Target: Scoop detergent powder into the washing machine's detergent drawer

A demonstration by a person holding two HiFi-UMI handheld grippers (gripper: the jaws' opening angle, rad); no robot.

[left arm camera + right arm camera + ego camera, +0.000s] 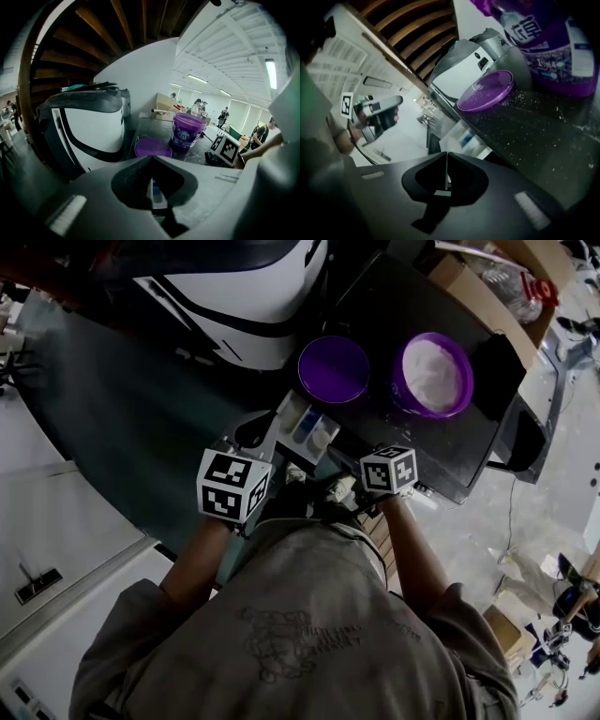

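The white detergent drawer (305, 426) is pulled out of the white and black washing machine (239, 306). On the black table stands an open purple bucket (433, 374) holding white detergent powder. Its purple lid (333, 368) lies flat beside it. My left gripper (152, 158) is shut just over the drawer's near end, and the drawer's white and blue inside (154, 193) shows under its jaws. My right gripper (446, 153) is shut near the table's front edge, right of the drawer (461, 138). I see nothing between either pair of jaws, and no scoop shows.
The black table (403, 306) runs right of the machine, its top dusted with powder specks (534, 117). Cardboard boxes (459, 277) stand behind it. Cables and clutter lie on the floor at the right (562, 606). Several people stand far back in the hall (201, 108).
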